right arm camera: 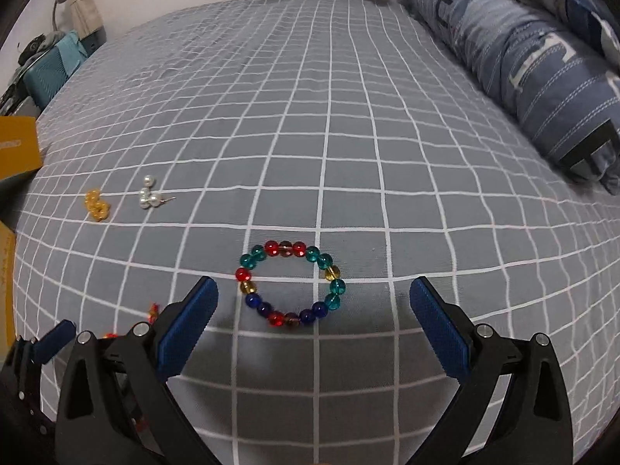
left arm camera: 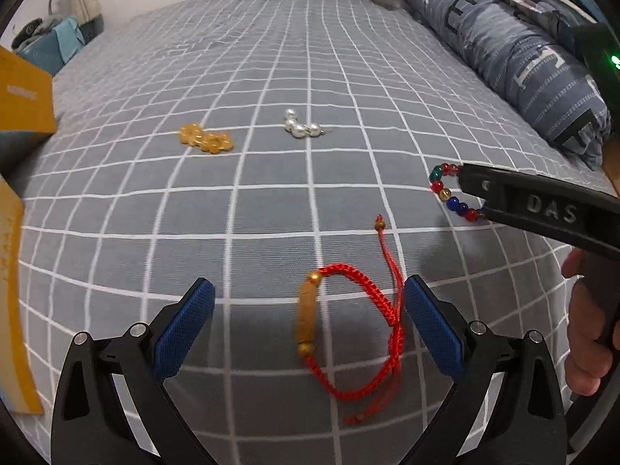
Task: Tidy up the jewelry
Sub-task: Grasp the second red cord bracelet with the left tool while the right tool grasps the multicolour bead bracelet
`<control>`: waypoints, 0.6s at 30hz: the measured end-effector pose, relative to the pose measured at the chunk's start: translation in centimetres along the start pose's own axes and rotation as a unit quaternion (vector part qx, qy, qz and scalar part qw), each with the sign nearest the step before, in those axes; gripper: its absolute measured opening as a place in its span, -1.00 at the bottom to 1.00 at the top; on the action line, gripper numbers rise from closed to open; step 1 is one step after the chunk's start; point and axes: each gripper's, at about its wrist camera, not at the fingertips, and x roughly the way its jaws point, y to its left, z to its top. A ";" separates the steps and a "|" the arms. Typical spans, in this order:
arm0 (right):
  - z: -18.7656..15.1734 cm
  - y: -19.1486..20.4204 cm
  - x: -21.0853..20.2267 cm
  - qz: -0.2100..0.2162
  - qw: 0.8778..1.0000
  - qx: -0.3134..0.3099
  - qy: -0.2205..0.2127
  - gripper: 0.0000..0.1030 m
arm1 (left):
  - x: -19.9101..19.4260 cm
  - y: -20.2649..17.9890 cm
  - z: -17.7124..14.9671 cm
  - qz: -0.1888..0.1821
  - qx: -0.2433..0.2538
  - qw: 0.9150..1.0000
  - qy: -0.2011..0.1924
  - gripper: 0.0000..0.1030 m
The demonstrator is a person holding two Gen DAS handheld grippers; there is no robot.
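Raised letters "DAS" readable on the side of the right gripper [left arm camera: 471,193] in the left wrist view; large block letters, among them an "E", printed on the blue striped pillow [left arm camera: 503,50] at the far right; faint, unreadable print on the yellow box [left arm camera: 23,100] at the left edge. Left gripper [left arm camera: 308,325] spread wide, blue pads [left arm camera: 182,329] apart, with the red braided cord bracelet [left arm camera: 352,333] and its gold bead lying flat on the grey checked bedsheet [left arm camera: 271,77] between them, untouched. Right gripper likewise spread wide, with the multicoloured glass bead bracelet [right arm camera: 290,283] flat on the sheet just ahead, between the fingertips. Farther off, well apart: gold bead cluster [left arm camera: 205,139] and pearl cluster [left arm camera: 300,124].
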 end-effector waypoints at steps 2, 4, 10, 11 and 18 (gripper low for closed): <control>0.1 -0.1 0.4 -0.002 1.000 0.000 0.002 0.85 | 0.3 -0.5 -0.1 0.008 0.013 1.000 -0.002 0.86; 0.1 -0.3 0.8 0.000 1.000 0.003 0.002 0.85 | 0.3 -0.5 -0.3 0.009 0.015 1.000 -0.003 0.82; 0.2 -0.3 2.6 0.024 0.999 0.012 0.026 0.45 | 0.5 -0.4 0.2 0.017 0.011 1.000 0.000 0.33; 0.2 -0.2 2.7 0.022 0.999 0.009 0.027 0.36 | 0.3 -0.1 0.0 0.018 0.010 1.000 -0.001 0.17; 0.0 -0.2 2.7 0.023 0.999 0.012 0.023 -0.45 | -0.4 1.0 0.1 0.004 -0.008 1.000 0.010 -0.74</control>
